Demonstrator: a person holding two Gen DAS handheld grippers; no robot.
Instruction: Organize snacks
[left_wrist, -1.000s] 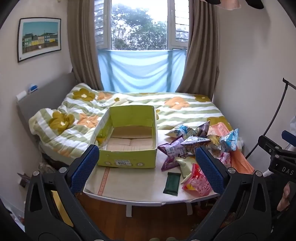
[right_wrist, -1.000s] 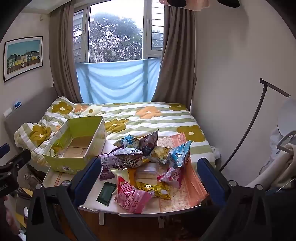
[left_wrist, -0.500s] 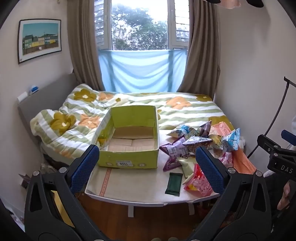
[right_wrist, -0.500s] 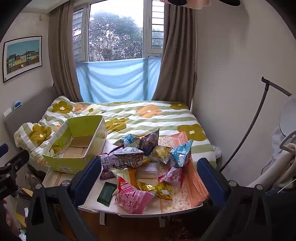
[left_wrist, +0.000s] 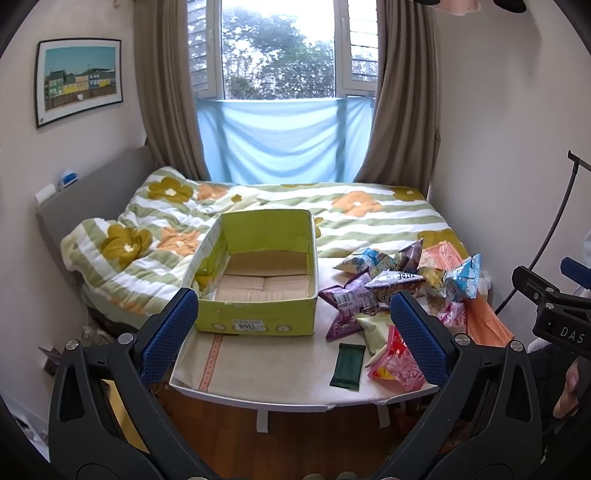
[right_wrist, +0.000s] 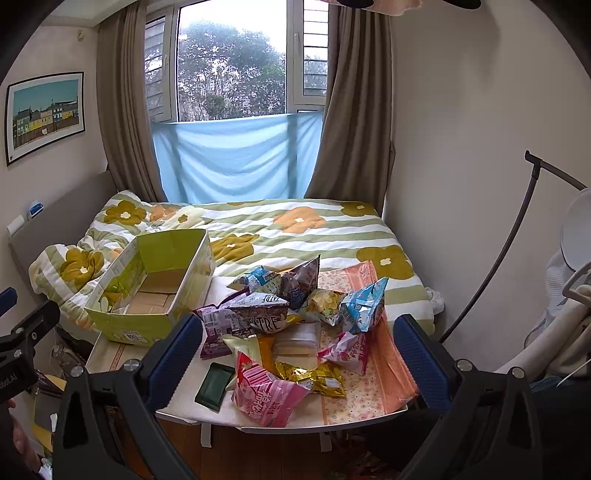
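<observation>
both hand-held grippers wide open, empty | snacks piled right of green box (left_wrist: 258, 280) | start with pink bag (right_wrist: 264, 391), pinch top seam, drop into box

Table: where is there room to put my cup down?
In front of the green box, up to the dark green bar, the table is bare. The box's inside is empty too. The right side is crowded with the snack bags.
</observation>
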